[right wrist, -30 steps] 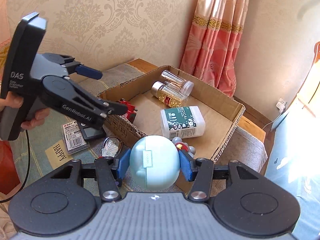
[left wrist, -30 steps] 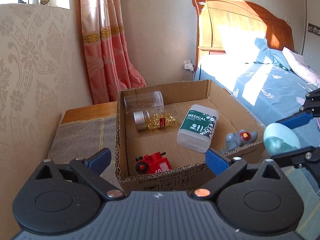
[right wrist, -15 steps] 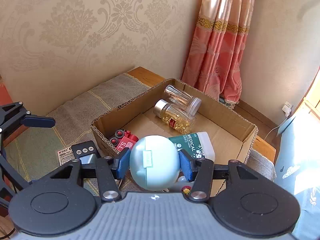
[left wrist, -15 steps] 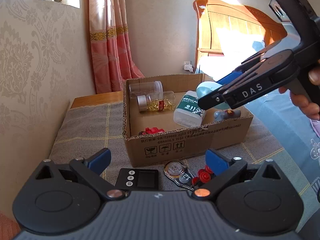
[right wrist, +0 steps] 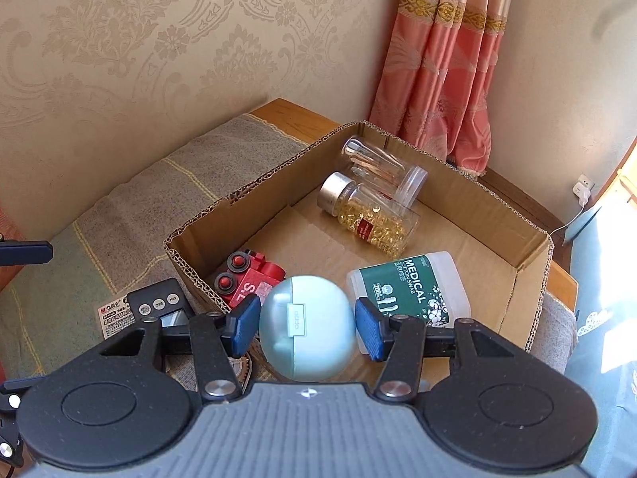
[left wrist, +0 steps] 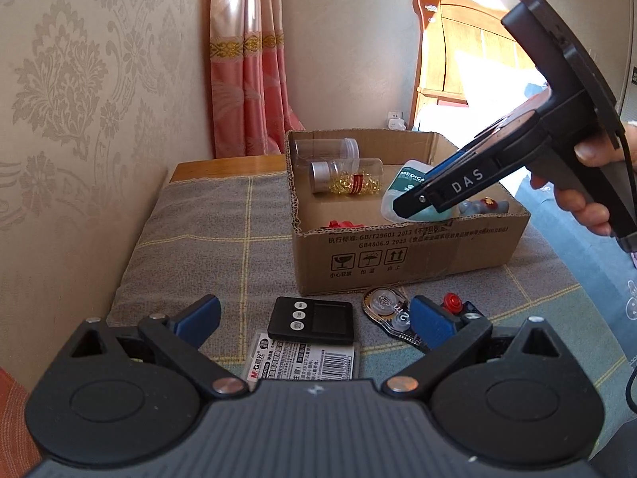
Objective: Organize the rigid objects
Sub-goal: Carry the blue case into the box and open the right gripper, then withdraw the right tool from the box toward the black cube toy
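The right tool (right wrist: 307, 324), its jaws just easing apart, cradles the pale-green case (right wrist: 307, 328) over the cardboard box (right wrist: 533, 255); the left tool (left wrist: 314, 318) gapes empty above the timer (left wrist: 312, 320).

This is a bedroom in a home, shown by the wooden headboard (left wrist: 469, 51) with blue floral bedding (right wrist: 605, 342) beside it, the salmon curtain (right wrist: 442, 63) with a gold band, the damask wallpaper (right wrist: 131, 36), and a wall socket (left wrist: 395, 122) near the floor.
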`<state>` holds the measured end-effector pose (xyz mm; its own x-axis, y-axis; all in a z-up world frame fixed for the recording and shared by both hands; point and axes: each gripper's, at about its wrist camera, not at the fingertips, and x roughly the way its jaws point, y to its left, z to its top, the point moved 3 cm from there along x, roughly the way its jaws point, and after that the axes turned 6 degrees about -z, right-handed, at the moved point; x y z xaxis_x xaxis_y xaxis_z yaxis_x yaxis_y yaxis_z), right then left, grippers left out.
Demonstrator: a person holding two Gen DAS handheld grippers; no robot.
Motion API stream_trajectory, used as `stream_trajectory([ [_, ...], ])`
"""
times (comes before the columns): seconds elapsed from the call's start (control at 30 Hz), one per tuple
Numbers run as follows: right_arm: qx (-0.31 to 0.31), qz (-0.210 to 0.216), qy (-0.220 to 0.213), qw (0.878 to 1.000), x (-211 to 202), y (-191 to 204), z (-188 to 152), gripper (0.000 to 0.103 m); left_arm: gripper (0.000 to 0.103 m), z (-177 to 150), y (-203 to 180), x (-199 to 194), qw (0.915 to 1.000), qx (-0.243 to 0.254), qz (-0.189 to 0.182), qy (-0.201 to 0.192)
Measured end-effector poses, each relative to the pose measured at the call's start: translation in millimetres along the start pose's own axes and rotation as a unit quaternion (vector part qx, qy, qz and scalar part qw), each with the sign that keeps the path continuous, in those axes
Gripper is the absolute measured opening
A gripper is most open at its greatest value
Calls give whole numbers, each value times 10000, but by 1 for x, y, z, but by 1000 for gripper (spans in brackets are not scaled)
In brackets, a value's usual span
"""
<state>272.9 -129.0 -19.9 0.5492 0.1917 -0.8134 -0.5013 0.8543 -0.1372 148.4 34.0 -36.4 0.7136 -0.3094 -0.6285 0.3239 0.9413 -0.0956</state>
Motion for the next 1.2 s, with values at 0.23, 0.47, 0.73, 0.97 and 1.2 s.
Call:
stream_trajectory([
  [0.23,392,-210,-407,9982,-26,-8,7,103,101,-3,5,-6,10000,-62,24,-19],
  [0.47,533,-295,-571,9965,-58,2,-6,103,101,-5,9,-11,9998,-123,153,27],
  [0.73,856,-584,-226,9944,-59,24,-42,103,101,-10,12,-13,9995,-159,272,82],
  [0.97,1398,-854,371,9858,-13,28,-68,103,101,-15,13,-16,9993,-152,310,137],
  [1.2,1799,-837,553,9786,8,27,-82,103,101,-19,14,-17,9992,-148,327,199],
])
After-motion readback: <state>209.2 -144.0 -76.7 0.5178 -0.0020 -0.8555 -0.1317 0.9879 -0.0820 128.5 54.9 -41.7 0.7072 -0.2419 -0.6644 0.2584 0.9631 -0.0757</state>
